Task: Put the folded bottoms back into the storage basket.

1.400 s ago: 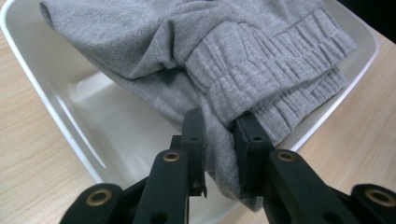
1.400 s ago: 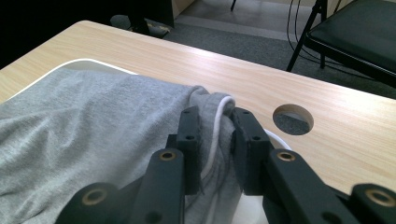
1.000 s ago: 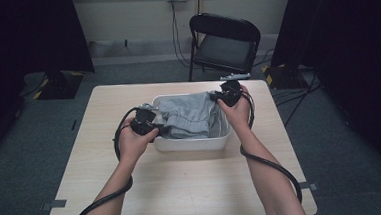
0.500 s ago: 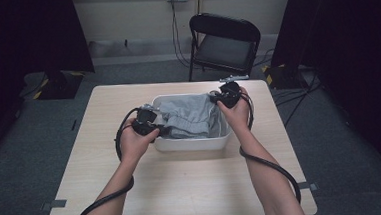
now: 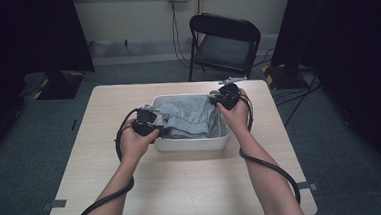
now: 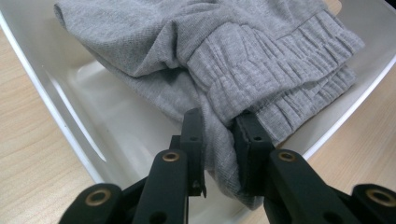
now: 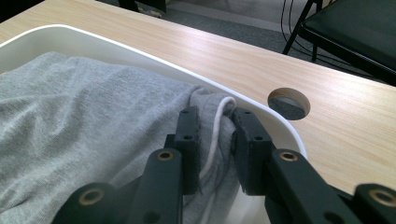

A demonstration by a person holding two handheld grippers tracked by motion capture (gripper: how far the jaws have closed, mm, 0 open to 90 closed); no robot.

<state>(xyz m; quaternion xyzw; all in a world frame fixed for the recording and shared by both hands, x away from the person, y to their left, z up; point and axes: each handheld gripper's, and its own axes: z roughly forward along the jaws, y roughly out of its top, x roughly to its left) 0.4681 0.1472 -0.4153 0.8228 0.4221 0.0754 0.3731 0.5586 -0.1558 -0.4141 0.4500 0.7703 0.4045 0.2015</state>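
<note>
Grey sweatpants (image 5: 191,118) lie bunched inside the white plastic bin (image 5: 190,143), which sits near the middle of the wooden table (image 5: 183,188). The garment fills most of the bin; its ribbed waistband (image 6: 280,65) faces the bin's left end.

Left gripper (image 6: 218,135) at the bin's left end: jaws narrowed onto a fold of the grey fabric just below the waistband, cloth pinched between both pads. Right gripper (image 7: 215,140) at the bin's far right corner: jaws likewise closed on a fold of the fabric, with the white drawstring (image 7: 215,135) running between them. In the high view the left gripper (image 5: 147,124) and right gripper (image 5: 225,98) sit at opposite ends of the bin, garment stretched between.

A round cable hole (image 7: 289,102) in the table lies just beyond the bin's right corner. A black folding chair (image 5: 224,40) stands behind the table. The bin walls hem in the garment on all sides.
</note>
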